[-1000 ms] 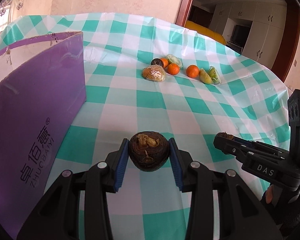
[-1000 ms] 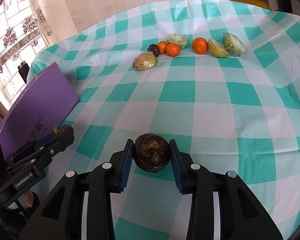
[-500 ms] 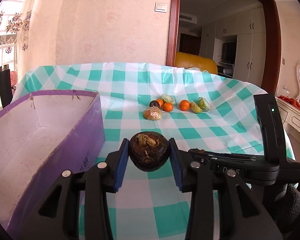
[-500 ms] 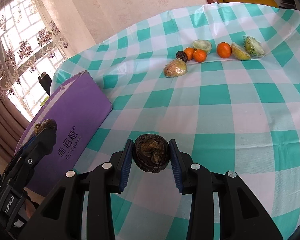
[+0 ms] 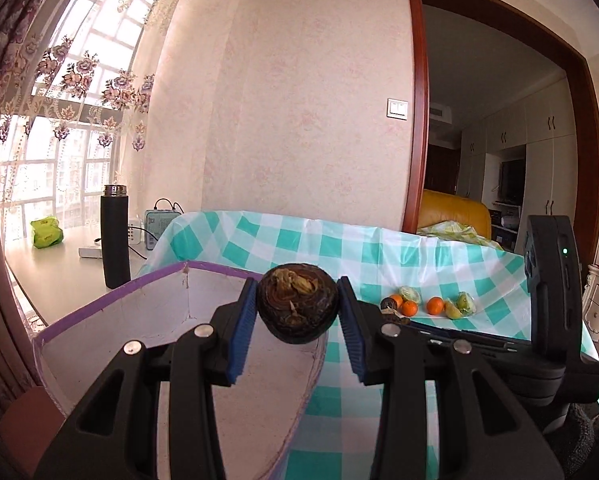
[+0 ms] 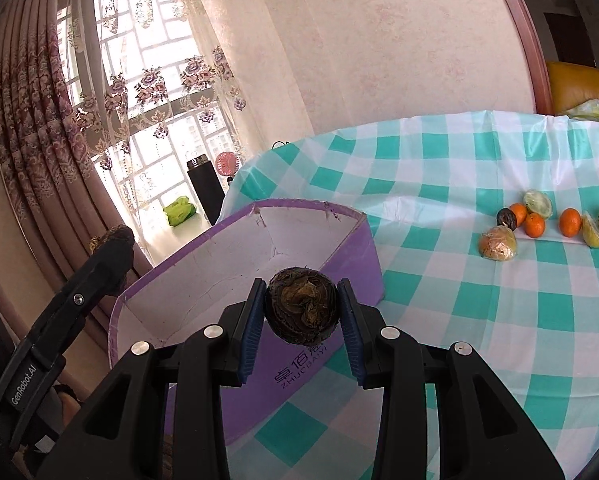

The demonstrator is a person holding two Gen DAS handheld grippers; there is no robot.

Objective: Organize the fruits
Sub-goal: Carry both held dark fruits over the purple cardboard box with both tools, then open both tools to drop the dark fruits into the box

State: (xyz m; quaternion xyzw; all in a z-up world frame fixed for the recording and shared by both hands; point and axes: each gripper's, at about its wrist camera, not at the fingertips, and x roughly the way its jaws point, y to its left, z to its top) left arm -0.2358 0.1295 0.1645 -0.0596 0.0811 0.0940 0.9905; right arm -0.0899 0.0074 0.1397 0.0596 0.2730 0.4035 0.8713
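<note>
We list: left claw (image 5: 298, 309) — clamped on a dark brown fruit (image 5: 297, 307); right claw (image 6: 301, 309) — clamped on another dark fruit (image 6: 301, 306), both above the purple box (image 6: 341, 256) on the bench (image 6: 479, 312).

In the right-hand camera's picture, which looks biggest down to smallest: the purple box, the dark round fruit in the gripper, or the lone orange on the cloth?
1. purple box
2. dark round fruit, though its nearness to the camera enlarges it
3. lone orange, far off, so its true size against the fruit is unsure
</note>
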